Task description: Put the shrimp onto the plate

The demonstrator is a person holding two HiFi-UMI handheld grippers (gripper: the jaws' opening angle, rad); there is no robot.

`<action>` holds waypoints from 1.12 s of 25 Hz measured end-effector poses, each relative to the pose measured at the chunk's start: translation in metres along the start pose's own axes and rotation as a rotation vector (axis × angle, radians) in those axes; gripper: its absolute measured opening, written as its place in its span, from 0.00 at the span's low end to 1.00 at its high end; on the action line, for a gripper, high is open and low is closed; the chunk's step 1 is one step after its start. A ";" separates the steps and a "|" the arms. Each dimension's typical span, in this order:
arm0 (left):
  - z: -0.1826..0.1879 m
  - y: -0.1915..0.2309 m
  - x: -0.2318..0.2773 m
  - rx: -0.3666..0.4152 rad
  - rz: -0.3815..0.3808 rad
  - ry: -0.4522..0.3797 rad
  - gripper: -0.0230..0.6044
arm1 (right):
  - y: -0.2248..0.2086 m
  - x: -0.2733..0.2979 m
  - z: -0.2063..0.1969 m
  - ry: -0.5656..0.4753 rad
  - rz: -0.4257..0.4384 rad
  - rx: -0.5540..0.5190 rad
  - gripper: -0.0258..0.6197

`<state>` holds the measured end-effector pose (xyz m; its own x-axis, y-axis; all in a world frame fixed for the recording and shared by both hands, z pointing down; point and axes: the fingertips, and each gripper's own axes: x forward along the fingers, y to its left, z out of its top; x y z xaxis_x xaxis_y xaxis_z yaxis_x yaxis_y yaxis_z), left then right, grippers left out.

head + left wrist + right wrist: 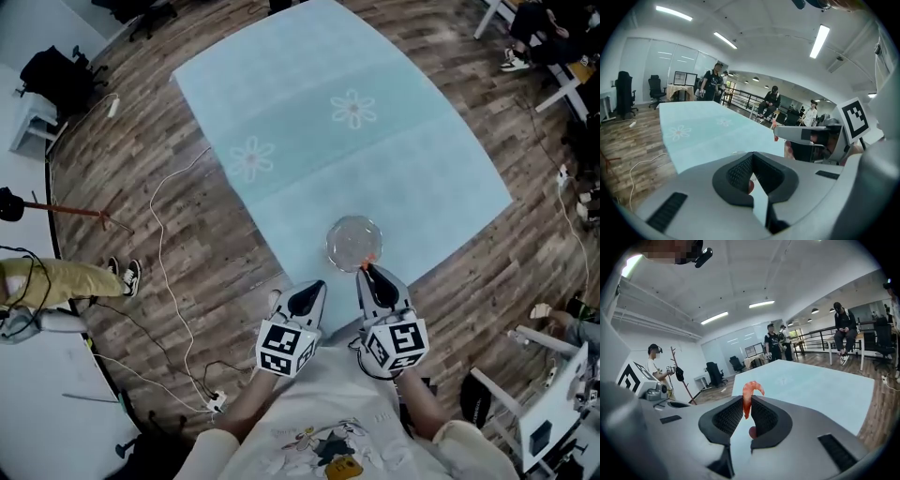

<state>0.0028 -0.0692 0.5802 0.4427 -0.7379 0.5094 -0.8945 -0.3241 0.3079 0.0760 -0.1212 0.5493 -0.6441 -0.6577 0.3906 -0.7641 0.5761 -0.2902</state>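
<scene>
Right hand-held gripper (pixel 747 401): jaws pinched on the shrimp (pixel 751 390), which was orange-pink, its curled end standing above the jaw tips. The shrimp was held at the near edge of the pale blue surface (pixel 375 159), just at the near rim of the clear plate (pixel 352 239). Left hand-held gripper (pixel 752 164): jaws pressed together with nothing between them, held just off the surface's near edge, beside the right one.

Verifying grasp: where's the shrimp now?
The shrimp is pinched between the jaws of the right gripper, centre of its view; in the head view it's at the near-right rim of the glass plate.
</scene>
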 end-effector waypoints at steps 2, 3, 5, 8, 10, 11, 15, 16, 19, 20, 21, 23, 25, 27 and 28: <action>-0.007 0.003 0.007 -0.013 -0.001 0.017 0.05 | -0.002 0.006 -0.005 0.017 -0.001 -0.006 0.15; -0.010 0.004 0.011 -0.022 0.001 0.024 0.05 | -0.003 0.009 -0.009 0.028 -0.001 -0.008 0.15; -0.016 0.005 0.019 -0.039 0.003 0.038 0.05 | -0.007 0.014 -0.017 0.057 -0.005 -0.010 0.15; -0.023 0.007 0.033 -0.051 -0.003 0.055 0.05 | -0.014 0.025 -0.034 0.111 -0.011 -0.020 0.15; -0.028 0.009 0.042 -0.056 -0.005 0.066 0.05 | -0.019 0.033 -0.046 0.143 -0.005 -0.024 0.15; -0.030 0.011 0.047 -0.058 -0.004 0.071 0.05 | -0.021 0.037 -0.052 0.156 -0.002 -0.023 0.15; -0.042 0.018 0.062 -0.066 -0.005 0.095 0.05 | -0.033 0.048 -0.068 0.189 -0.014 -0.008 0.15; -0.045 0.019 0.065 -0.071 -0.006 0.101 0.05 | -0.036 0.051 -0.072 0.197 -0.019 -0.006 0.15; -0.055 0.024 0.074 -0.097 -0.005 0.116 0.05 | -0.044 0.062 -0.082 0.221 -0.038 -0.003 0.15; -0.059 0.024 0.077 -0.105 -0.007 0.123 0.05 | -0.047 0.064 -0.085 0.231 -0.046 -0.001 0.15; -0.062 0.024 0.080 -0.109 -0.010 0.130 0.05 | -0.050 0.066 -0.090 0.244 -0.054 0.002 0.15; -0.070 0.022 0.086 -0.116 -0.017 0.144 0.05 | -0.056 0.069 -0.100 0.273 -0.068 0.005 0.15; -0.077 0.024 0.092 -0.129 -0.014 0.152 0.05 | -0.061 0.072 -0.110 0.301 -0.079 0.005 0.15; -0.083 0.027 0.097 -0.144 -0.008 0.163 0.05 | -0.064 0.075 -0.119 0.319 -0.084 0.014 0.15; -0.087 0.028 0.100 -0.151 -0.007 0.169 0.05 | -0.066 0.077 -0.123 0.326 -0.085 0.019 0.15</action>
<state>0.0273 -0.1012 0.7096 0.4641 -0.6224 0.6302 -0.8777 -0.2271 0.4219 0.0809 -0.1501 0.7055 -0.5354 -0.5116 0.6720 -0.8173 0.5144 -0.2596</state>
